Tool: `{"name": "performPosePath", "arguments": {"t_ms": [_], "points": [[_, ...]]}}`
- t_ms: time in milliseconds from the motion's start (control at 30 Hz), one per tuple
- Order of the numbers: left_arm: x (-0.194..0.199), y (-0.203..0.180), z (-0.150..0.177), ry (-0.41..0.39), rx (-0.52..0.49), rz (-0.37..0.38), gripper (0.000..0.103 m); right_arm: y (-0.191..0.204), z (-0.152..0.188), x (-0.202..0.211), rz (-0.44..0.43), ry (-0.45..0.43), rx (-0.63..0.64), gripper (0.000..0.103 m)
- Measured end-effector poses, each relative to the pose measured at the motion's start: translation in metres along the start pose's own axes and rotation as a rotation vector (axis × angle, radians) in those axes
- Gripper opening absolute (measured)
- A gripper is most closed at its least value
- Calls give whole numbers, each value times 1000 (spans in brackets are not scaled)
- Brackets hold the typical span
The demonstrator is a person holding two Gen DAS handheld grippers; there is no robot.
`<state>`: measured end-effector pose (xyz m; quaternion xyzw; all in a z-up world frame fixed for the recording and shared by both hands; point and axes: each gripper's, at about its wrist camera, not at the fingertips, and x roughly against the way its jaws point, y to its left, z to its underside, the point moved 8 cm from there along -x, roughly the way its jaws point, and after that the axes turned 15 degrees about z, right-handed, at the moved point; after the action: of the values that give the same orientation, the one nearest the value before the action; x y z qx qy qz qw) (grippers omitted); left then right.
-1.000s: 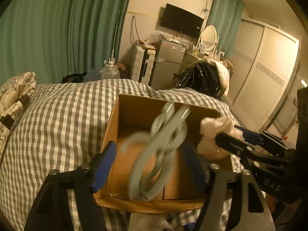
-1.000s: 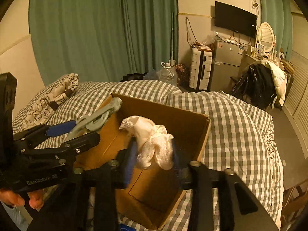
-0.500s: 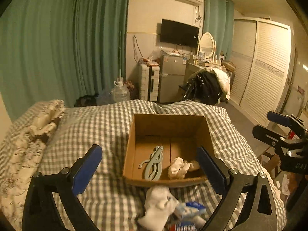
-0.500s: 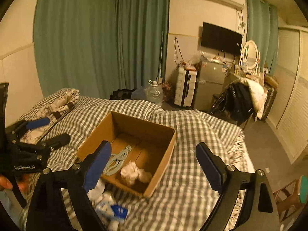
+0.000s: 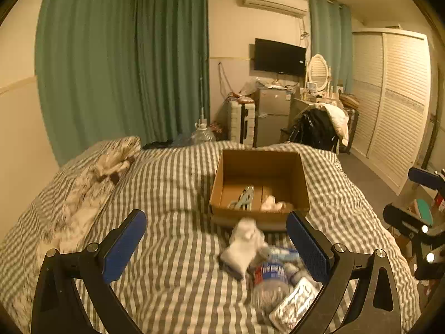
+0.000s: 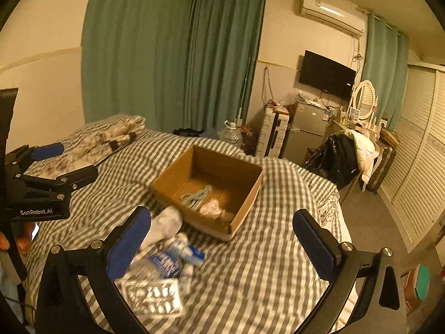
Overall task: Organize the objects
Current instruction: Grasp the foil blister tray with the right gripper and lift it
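Now both hand-held grippers, left (image 5: pixel 216 243) and right (image 6: pixel 221 240), spread apart, empty; cardboard box (image 5: pixel 260 217) centre frame on bed (image 5: pixel 172 183); sock (image 5: pixel 244 243) lower centre.

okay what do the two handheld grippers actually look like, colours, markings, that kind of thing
Both are the same build: a black frame branching into two long arms with silver screw heads at the joints, and flat blue pads lining the jaws. The left gripper carries white "GenRobot.AI" lettering on its side, readable from the right wrist view. The right gripper shows no lettering here. No cables show on either.
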<state>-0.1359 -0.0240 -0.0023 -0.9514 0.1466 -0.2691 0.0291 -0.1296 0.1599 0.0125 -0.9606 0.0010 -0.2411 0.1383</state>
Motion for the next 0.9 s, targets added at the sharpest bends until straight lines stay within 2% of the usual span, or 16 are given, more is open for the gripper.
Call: {"name": "performPosePath", "arguments": {"t_ms": [167, 433, 700, 900], "points": [[4, 0, 36, 32, 22, -6, 103, 22, 35, 10, -11, 39, 24, 102], [-7, 21, 88, 103, 60, -80, 103, 55, 97, -12, -63, 187, 55, 102], [-18, 30, 108, 139, 60, -99, 103, 100, 136, -37, -111, 286, 141, 102], [-29, 35, 120, 172, 72, -102, 103, 117, 158, -55, -127, 351, 186, 102]]}}
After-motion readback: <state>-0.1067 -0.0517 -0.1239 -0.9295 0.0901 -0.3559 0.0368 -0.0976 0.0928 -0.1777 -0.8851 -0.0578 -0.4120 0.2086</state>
